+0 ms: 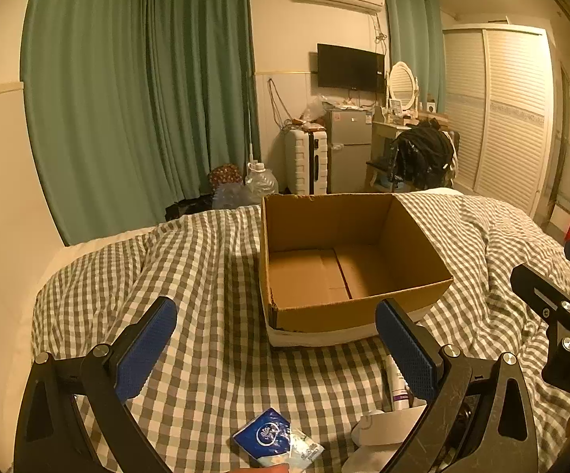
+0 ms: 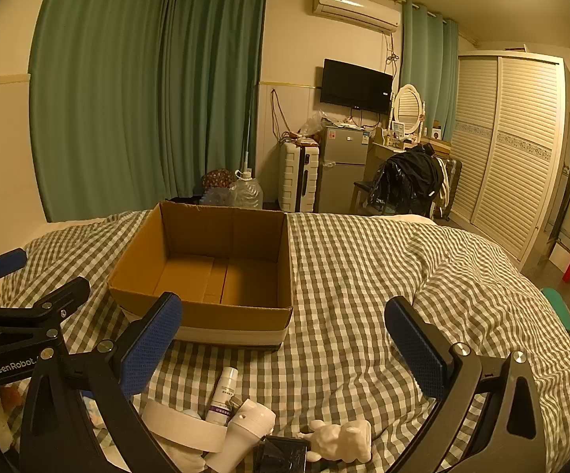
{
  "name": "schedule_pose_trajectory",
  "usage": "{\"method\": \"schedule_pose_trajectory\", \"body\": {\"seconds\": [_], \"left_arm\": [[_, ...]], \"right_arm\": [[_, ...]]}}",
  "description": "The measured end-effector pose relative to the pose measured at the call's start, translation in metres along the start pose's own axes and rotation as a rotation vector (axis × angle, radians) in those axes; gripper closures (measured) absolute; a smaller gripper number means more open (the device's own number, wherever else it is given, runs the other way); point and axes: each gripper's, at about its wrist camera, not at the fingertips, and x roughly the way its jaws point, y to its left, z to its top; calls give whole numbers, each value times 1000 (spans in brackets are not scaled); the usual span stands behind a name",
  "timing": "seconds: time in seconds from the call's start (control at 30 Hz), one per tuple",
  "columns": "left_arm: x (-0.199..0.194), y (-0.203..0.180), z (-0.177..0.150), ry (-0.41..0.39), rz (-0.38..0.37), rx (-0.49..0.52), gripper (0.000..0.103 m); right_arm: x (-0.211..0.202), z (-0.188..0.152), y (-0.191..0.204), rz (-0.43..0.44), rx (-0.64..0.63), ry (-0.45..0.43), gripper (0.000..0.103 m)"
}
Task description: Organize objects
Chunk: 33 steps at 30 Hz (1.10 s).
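- Left tool (image 1: 276,337) hangs over the bed (image 1: 213,354), jaws spread wide with nothing between them; right tool (image 2: 283,333) likewise gapes wide, holding nothing.
- Nearest, well short of the cardboard box (image 2: 210,272): a blue sachet (image 1: 273,435), a white tube with purple label (image 2: 223,396), a white cylinder (image 2: 245,427), a small white figurine (image 2: 342,439) and a dark packet (image 2: 281,455), all lying on the checked duvet.
- The box sits open on the bed beyond them, its floor bare.
- Behind the box: water jug (image 2: 247,193), white suitcase (image 2: 298,179), small fridge (image 2: 344,165), television (image 2: 356,86).
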Motion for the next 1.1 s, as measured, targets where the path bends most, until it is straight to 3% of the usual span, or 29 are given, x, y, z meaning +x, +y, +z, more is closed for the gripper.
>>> {"method": "schedule_pose_trajectory", "body": {"seconds": [0.43, 0.6, 0.83, 0.97, 1.1], "left_arm": [[-1, 1, 0, -8, -16, -17, 0], [-2, 5, -1, -20, -38, -90, 0], [2, -4, -1, 2, 22, -1, 0], [0, -3, 0, 28, -19, -16, 0], [-6, -3, -1, 36, -5, -12, 0]], "right_arm": [[0, -4, -3, 3, 7, 2, 0], [0, -2, -3, 3, 8, 3, 0], [-1, -3, -5, -7, 6, 9, 0], [-6, -3, -11, -10, 19, 7, 0], [-25, 0, -19, 14, 50, -30, 0]]}}
